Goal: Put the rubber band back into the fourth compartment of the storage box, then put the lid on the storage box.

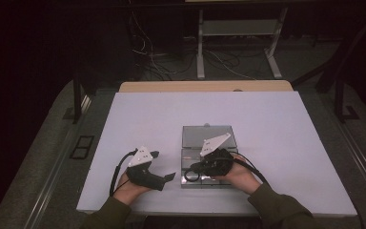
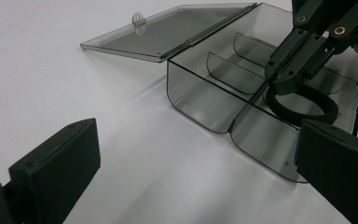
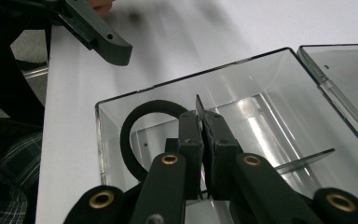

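Note:
A clear plastic box (image 1: 208,183) with inner dividers stands open near the table's front edge, its lid (image 1: 207,135) laid flat behind it. A black ring (image 2: 284,110) lies in the front compartment. My right gripper (image 1: 194,167) reaches into the box from the right, just above the ring (image 3: 131,122). Its jaws are shut on a thin upright divider plate (image 3: 198,106). My left gripper (image 1: 163,165) rests open on the white table to the left of the box, and in the left gripper view its jaws stand wide apart, facing the box wall (image 2: 200,99).
The white table top (image 1: 267,124) spreads wide around the box. A wooden edge (image 1: 205,86) shows at its far side, with cables and a metal frame (image 1: 201,43) on the floor beyond. Other curved dividers (image 2: 233,74) stand in the box's rear compartments.

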Demonstrator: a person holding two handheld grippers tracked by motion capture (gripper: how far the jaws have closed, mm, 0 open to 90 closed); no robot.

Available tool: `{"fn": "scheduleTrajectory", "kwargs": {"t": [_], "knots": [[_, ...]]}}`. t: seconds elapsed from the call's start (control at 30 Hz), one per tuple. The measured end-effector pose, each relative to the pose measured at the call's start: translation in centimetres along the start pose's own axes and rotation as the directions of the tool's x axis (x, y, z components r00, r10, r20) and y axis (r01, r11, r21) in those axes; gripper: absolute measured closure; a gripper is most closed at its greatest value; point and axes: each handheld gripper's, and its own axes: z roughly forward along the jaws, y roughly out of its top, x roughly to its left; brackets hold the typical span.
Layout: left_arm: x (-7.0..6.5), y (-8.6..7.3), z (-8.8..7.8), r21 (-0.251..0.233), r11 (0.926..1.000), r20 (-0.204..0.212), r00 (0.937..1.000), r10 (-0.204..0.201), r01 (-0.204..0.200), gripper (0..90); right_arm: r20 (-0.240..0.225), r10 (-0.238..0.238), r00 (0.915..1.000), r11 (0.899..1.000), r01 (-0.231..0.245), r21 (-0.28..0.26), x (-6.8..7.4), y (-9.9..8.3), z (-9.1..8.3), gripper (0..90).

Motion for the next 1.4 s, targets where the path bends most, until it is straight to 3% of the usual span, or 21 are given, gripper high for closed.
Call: {"fn": "scheduleTrajectory", "kwargs": {"t": [0.13, 0.37, 0.47, 0.6, 0.83, 1.17, 1.4], "knots": [[0.0, 0.0, 0.0, -0.001, 1.0000, 0.001, 1.0000, -0.001, 0.001, 0.0, -0.013, 0.039, 0.9992, 0.999, -0.039, -0.006, 0.1, 0.0, 0.0, 80.5], [0.0, 0.0, 0.0, -0.005, 1.0000, 0.001, 1.0000, 0.000, 0.000, 0.0, -0.014, 0.024, 0.9996, 1.000, -0.024, -0.003, -0.2, -0.1, -0.3, 73.2], [0.0, 0.0, -0.1, -0.006, 1.0000, 0.000, 1.0000, 0.001, -0.001, 0.0, -0.033, 0.078, 0.9964, 0.996, -0.079, -0.029, -0.3, -0.1, -0.7, 67.3], [0.1, 0.0, -0.1, -0.007, 1.0000, 0.000, 1.0000, 0.004, -0.004, 0.0, -0.051, 0.113, 0.9923, 0.991, -0.116, -0.062, -0.9, -0.2, -1.6, 57.0], [0.1, 0.0, -0.2, -0.009, 1.0000, -0.003, 1.0000, -0.002, 0.001, 0.0, 0.003, 0.144, 0.9896, 0.977, -0.142, -0.159, -1.9, -0.6, -3.9, 43.7], [0.2, 0.1, -0.2, -0.007, 1.0000, -0.010, 0.9999, 0.002, -0.002, 0.0, 0.080, 0.181, 0.9801, 0.954, -0.156, -0.254, -3.5, -1.7, -6.6, 37.1], [0.5, 0.4, -0.3, -0.016, 0.9998, -0.020, 0.9997, -0.011, 0.011, 0.0, 0.109, 0.216, 0.9703, 0.946, -0.180, -0.269, -4.3, -2.2, -7.4, 34.9]]}}
